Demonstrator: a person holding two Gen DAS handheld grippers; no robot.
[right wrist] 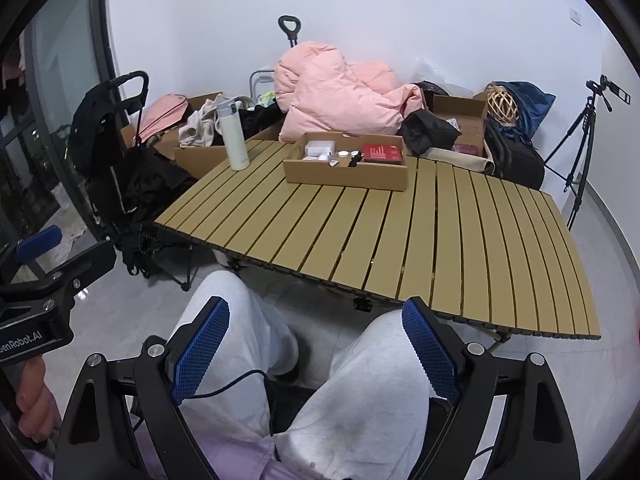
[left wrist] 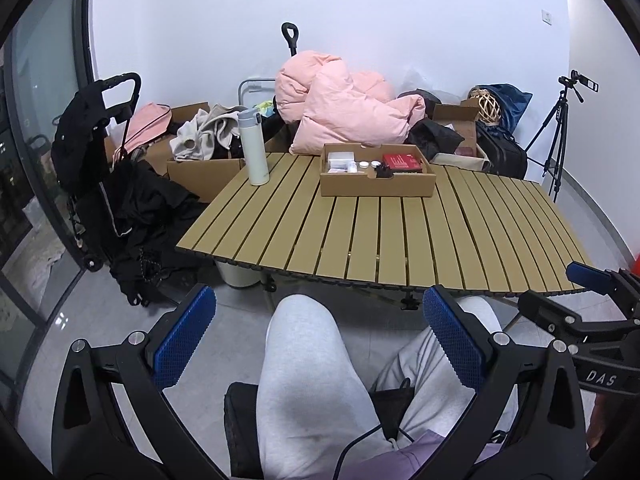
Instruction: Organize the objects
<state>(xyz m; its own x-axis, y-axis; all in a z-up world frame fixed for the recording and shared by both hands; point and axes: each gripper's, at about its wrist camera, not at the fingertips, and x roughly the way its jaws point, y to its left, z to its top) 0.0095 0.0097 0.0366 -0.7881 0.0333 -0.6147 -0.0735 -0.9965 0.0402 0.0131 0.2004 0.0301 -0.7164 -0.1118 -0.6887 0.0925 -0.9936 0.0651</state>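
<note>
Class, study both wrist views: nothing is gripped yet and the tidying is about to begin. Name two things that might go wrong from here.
1. The tall white bottle stands upright near the far left edge of the slatted table; a sideways knock might tip it off.
2. The small items lie loose in the shallow cardboard tray, so dragging the tray may scatter them.

Both the left gripper and right gripper are open, over the person's lap.

both wrist cams low over lap, facing fwd, share slatted table (left wrist: 400,220) (right wrist: 400,232) nearby
</note>
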